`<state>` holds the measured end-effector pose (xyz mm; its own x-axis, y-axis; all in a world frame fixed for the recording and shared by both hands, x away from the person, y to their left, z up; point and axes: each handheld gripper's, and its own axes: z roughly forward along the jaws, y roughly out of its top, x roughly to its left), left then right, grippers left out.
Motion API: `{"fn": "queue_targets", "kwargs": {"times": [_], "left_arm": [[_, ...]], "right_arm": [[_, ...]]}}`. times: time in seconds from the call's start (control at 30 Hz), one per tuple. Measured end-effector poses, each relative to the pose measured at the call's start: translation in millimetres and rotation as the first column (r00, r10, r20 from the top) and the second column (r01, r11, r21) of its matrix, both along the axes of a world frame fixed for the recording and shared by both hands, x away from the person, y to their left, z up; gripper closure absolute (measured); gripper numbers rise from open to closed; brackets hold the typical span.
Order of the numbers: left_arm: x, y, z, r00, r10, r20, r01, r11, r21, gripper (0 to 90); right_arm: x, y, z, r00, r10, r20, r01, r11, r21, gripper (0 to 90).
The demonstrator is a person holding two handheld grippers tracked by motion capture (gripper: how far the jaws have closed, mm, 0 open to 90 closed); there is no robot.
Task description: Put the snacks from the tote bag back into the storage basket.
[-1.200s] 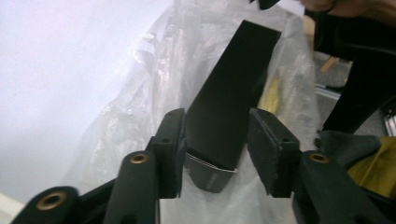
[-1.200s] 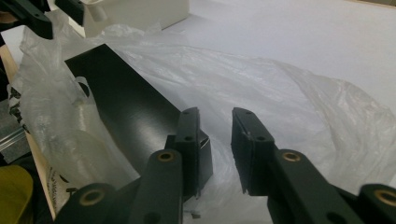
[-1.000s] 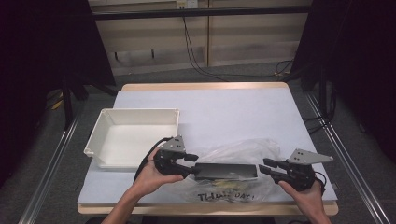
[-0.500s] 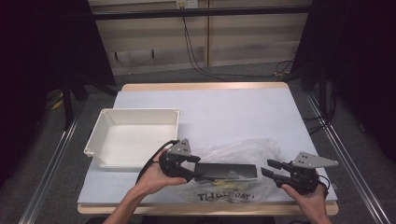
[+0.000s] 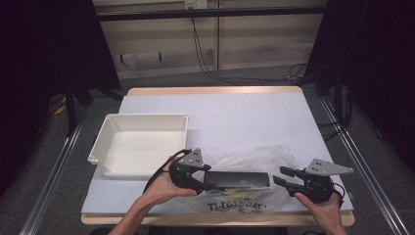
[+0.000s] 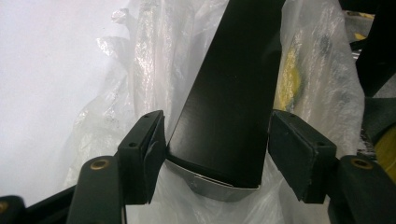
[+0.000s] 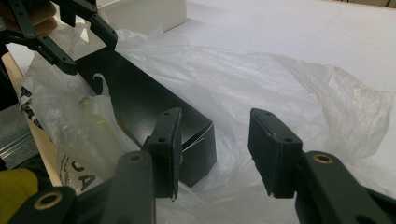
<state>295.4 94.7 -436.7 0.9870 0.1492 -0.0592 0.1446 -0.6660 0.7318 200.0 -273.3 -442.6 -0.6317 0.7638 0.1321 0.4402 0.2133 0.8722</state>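
Where both tongs gape: black box (image 5: 237, 180) between left tongs (image 6: 217, 154).

black box (image 6: 233, 93) far end cut off, bag (image 5: 254, 161) print partly hidden

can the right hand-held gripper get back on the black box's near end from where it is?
Probably yes. The right hand-held gripper is open, its jaws having just been opening, and the black box end sits just ahead, uncovered atop the plastic bag.
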Motion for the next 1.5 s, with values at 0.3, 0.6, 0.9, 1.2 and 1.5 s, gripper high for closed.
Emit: {"fn": "queue_targets", "kwargs": {"times": [0.3,0.6,0.9,1.2,1.5], "left_arm": [[3.5,-6.0,-5.8,0.9996,-0.027,-0.005,0.027,0.9994,0.024,33.6],[5.2,-14.7,-7.3,0.9979,-0.064,0.006,0.063,0.9936,0.094,31.6],[5.1,-21.8,-3.6,0.9972,-0.075,0.001,0.074,0.9861,0.149,33.5],[7.4,-27.3,-6.1,0.9945,-0.103,-0.022,0.105,0.9729,0.206,34.4],[11.9,-28.5,-5.0,0.9904,-0.132,-0.041,0.138,0.9703,0.199,40.9]], "right_arm": [[1.7,1.3,-0.4,1.0,0.005,-0.003,-0.005,1.0,-0.002,54.3],[2.4,2.9,-2.3,0.9999,0.008,-0.011,-0.009,0.9999,-0.013,54.0],[3.0,3.3,-4.2,0.9997,0.015,-0.02,-0.016,0.9997,-0.019,53.8],[3.3,4.4,-4.6,0.9995,0.017,-0.026,-0.017,0.9997,-0.02,53.5],[3.2,3.1,-4.9,0.9996,0.014,-0.023,-0.015,0.9997,-0.02,53.1]]}}
